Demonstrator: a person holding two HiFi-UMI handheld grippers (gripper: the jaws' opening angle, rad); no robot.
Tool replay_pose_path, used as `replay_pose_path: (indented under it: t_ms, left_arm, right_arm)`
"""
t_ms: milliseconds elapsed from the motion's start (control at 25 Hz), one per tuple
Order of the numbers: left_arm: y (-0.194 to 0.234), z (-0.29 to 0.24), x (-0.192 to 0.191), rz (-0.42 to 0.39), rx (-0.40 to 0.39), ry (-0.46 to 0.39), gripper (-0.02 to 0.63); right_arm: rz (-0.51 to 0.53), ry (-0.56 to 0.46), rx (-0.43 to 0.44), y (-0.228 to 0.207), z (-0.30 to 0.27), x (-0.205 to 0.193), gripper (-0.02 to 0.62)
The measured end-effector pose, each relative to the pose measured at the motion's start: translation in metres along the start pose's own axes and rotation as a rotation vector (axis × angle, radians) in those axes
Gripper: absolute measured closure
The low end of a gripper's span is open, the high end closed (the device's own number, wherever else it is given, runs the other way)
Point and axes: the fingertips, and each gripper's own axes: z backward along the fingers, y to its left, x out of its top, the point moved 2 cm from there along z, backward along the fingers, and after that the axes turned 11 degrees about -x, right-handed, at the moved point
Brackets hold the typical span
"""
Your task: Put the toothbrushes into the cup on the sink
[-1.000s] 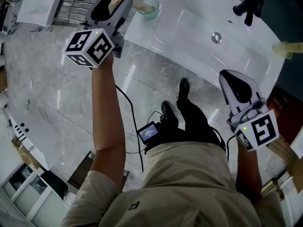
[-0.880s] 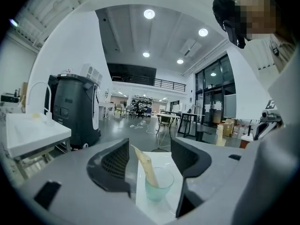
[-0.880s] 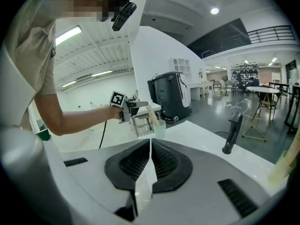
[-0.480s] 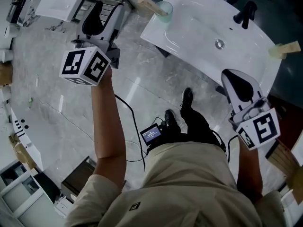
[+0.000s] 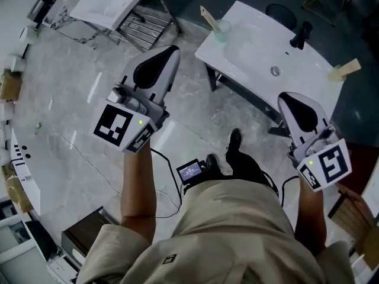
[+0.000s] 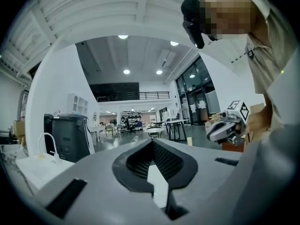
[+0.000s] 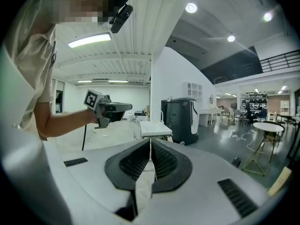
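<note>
Grey marble floor (image 5: 71, 117) fills most of the head view. The person stands on it, back from the work.

White sink (image 5: 254, 49) on a stand, upper right, well apart from both grippers. Black tap (image 5: 299, 34) at its far rim.

The left gripper (image 5: 170, 52) is held up and about level, aimed left of the sink. Its jaws have just been closing. In its own view the pads meet with nothing between them (image 6: 152, 144).

The right gripper (image 5: 285, 98) is raised in front of the sink's right half and is not over it. Its jaws are together and empty (image 7: 150, 142).

The cup (image 5: 222, 29) is clear and greenish and sits at the sink's left corner, close to the edge. One toothbrush (image 5: 207, 18) stands in it, leaning out to the left.

A pale stick (image 5: 344, 70) lies at the sink's right end. It may be a second brush, but it is too small to tell.

Judgement: one brush is home and both grippers are between moves. If the pale stick is a brush, it suits the right gripper, which is nearer.
- Open the jaws before reaching in.
- Take the handle near its middle, across its width.
- Lift it clear of the tap.
- Carry it over the cup and lower it end-first beside the brush already there.
- Release only once it is inside the rim.

The cup sits near the corner, so a sideways nudge could tip it off. Come straight down.
</note>
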Motion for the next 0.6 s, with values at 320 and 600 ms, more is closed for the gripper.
replay_pose_path:
  t_ms: [320, 600]
  left_arm:
    - [-0.087, 0.087, 0.041, -0.022, -0.069, -0.032, 0.600]
    - [-0.126, 0.143, 0.046, 0.013, -0.081, -0.059, 0.600]
  right_arm:
    - [0.145, -0.076, 0.013, 0.078, 0.051, 0.079, 0.591]
    - [0.194, -0.136, 0.006, 0.126, 0.081, 0.116, 0.591]
